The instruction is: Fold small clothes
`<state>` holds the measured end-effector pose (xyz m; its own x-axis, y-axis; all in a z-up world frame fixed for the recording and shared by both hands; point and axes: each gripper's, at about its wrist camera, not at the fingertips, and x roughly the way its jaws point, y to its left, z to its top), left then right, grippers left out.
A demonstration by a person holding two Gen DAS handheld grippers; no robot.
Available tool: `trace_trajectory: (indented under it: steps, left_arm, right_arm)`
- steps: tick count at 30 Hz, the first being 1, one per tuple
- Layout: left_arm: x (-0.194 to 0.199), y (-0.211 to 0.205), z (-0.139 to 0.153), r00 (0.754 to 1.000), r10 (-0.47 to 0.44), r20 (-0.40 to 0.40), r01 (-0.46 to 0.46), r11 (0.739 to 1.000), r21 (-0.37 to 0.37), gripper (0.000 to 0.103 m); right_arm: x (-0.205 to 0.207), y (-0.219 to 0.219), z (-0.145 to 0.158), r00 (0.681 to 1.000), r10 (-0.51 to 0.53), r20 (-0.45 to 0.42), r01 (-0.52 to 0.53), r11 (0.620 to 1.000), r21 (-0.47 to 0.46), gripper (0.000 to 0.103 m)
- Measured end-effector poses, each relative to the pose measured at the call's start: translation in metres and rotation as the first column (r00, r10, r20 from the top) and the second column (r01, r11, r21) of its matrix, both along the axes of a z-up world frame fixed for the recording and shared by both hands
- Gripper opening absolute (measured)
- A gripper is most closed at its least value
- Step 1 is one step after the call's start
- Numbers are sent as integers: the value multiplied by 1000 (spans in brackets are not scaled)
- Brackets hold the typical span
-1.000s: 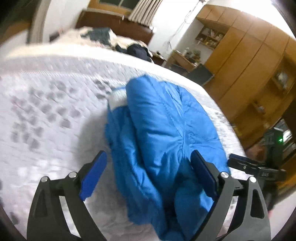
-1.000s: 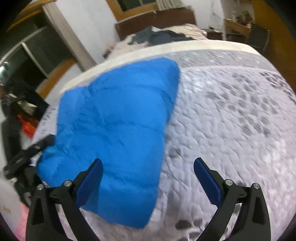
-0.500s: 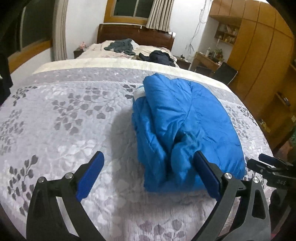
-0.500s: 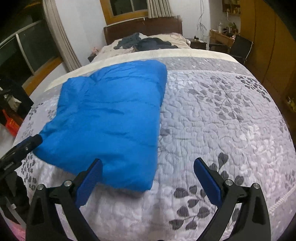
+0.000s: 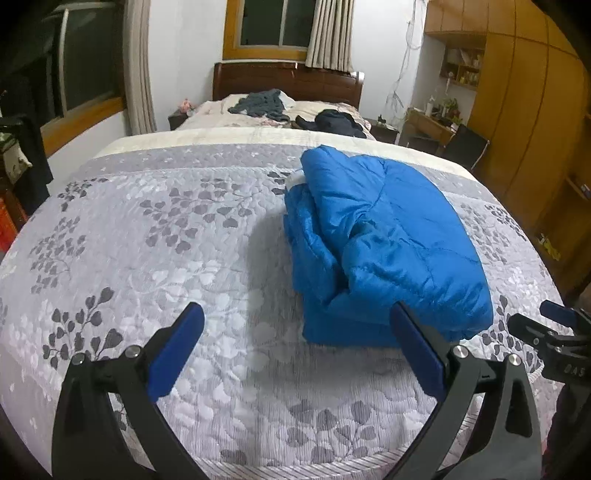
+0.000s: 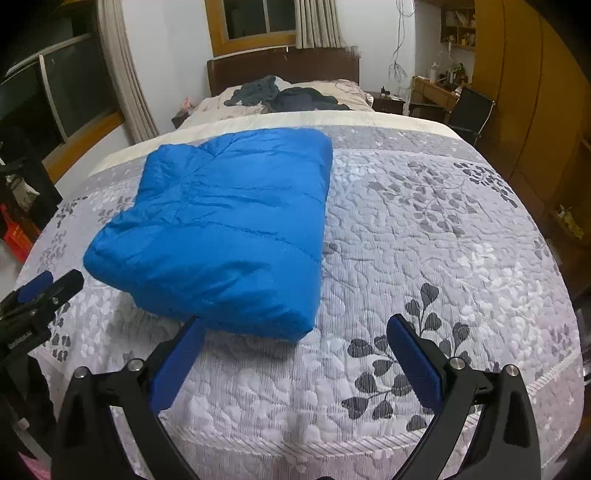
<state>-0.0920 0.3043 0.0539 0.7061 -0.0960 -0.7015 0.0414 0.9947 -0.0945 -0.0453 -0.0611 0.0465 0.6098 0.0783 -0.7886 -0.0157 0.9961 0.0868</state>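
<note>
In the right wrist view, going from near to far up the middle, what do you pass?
Right gripper, open and empty → grey leaf-patterned quilt → folded blue jacket → cream band of bedding → dark clothes heaped by the pillows → wooden headboard → window.

Black gripper (image 5: 295, 332) frames, blue pads (image 5: 177, 350), silver screws

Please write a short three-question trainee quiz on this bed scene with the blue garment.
1. True or false: the left gripper grips the blue jacket.
2. What does the jacket lie on? A) a chair B) the grey floral bedspread C) the floor
3. Fill in: both the left gripper and the right gripper are ____.

Key: 1 false, it is open and holds nothing; 2 B; 3 open.
</note>
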Motion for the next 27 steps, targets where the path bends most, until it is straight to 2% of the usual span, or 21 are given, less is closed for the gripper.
trace_trajectory:
  steps: [10,27]
  left_arm:
    - [-28,-12,7,999,-18,51,13,996,89,100]
    - [-31,-17,0,999,-7,36,3,994,106,100]
  right_arm:
    - [-17,3,-1,1000,2,8,-2,1000,8,99]
    - [-22,2,-4,1000,-19,14,19,1000,-17,99]
